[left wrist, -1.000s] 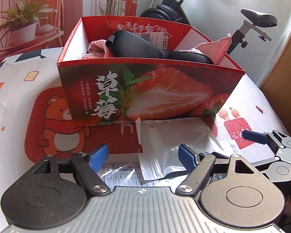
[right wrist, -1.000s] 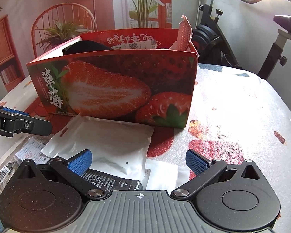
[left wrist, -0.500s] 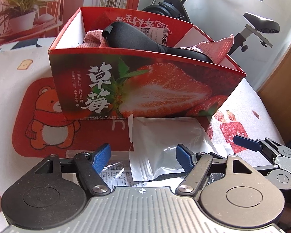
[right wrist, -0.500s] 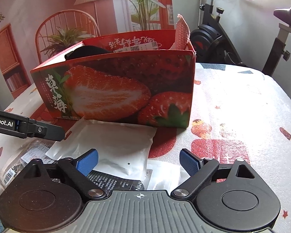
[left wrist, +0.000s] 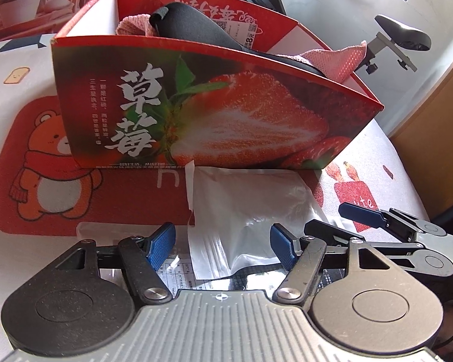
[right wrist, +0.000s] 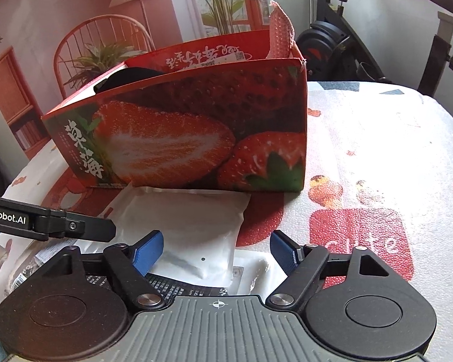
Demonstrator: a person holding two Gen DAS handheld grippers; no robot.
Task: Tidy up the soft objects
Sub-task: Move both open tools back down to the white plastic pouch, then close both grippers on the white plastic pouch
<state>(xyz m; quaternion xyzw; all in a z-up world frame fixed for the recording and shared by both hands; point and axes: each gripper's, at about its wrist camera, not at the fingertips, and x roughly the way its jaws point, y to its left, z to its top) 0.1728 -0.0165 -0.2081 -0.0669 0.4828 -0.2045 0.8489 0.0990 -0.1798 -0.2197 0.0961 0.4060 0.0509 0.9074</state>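
A red strawberry-print box (left wrist: 226,114) (right wrist: 181,126) stands on the table. It holds a black soft item (left wrist: 196,30) and a pink cloth (left wrist: 344,60) (right wrist: 281,33) that sticks up at its right corner. A white plastic pouch (left wrist: 241,211) (right wrist: 190,220) lies flat against the box front. My left gripper (left wrist: 221,238) is open over the pouch's near corner, pads clear of it. My right gripper (right wrist: 216,241) is closing around the pouch's near edge and the packets under it, pads not pressing. One right finger (left wrist: 361,214) and one left finger (right wrist: 75,226) show in the opposite views.
Printed flat packets (left wrist: 178,268) (right wrist: 178,286) and a white packet (right wrist: 253,268) lie under the grippers. The tablecloth (left wrist: 45,157) carries bear and fruit prints. An exercise bike (left wrist: 401,36), a chair with a plant (right wrist: 105,48) and a wooden cabinet (left wrist: 438,114) stand around the table.
Both grippers' fingers have drawn closer together, the right ones more. The left gripper has sunk toward the pouch, so the box looms larger. The pouch has not moved.
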